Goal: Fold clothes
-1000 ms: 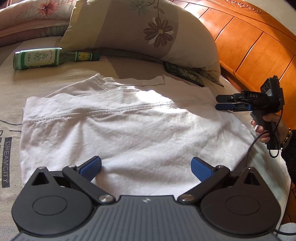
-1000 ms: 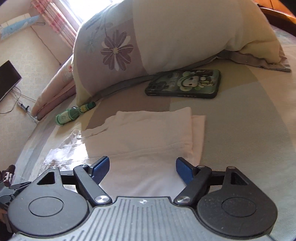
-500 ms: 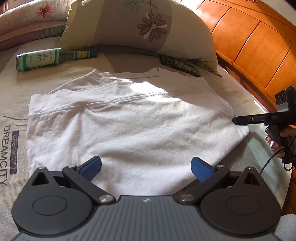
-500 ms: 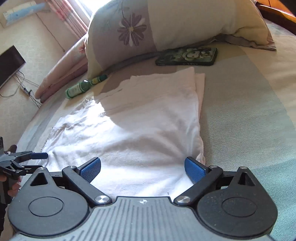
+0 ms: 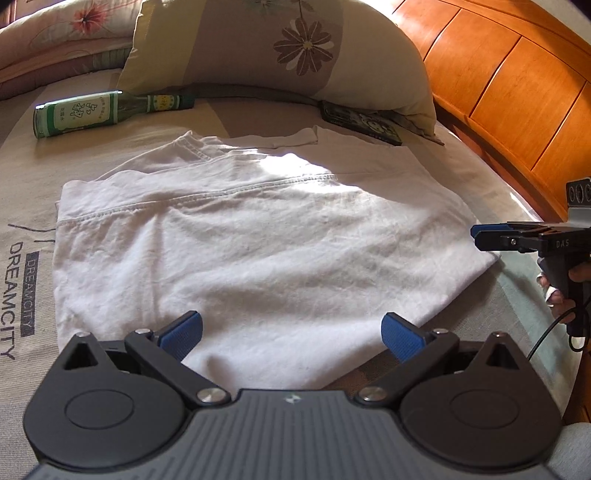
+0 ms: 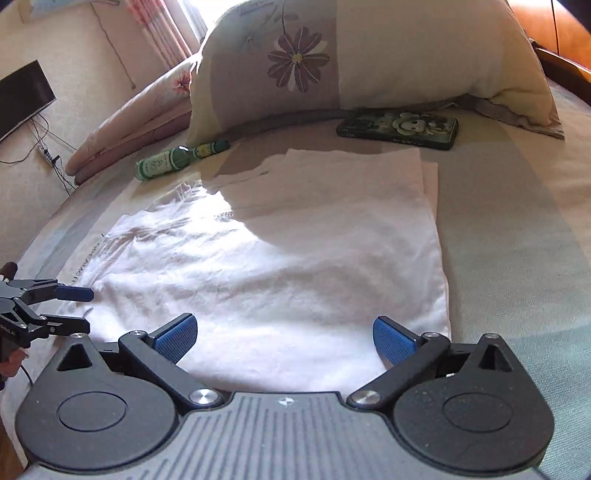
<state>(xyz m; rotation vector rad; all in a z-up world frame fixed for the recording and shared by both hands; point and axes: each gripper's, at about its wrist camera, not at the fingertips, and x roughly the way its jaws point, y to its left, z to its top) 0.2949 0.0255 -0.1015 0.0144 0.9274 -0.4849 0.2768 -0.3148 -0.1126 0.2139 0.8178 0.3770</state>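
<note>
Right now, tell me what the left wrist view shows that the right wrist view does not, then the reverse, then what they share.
Only the left wrist view shows the orange wooden headboard and the DREAMCITY lettering on the sheet. Only the right wrist view shows the black flat screen, the striped pink curtain and the wall cables. Both show the white folded T-shirt, green glass bottle, dark cartoon phone case, flowered pillow, and both open tools: left tool, right tool.
</note>
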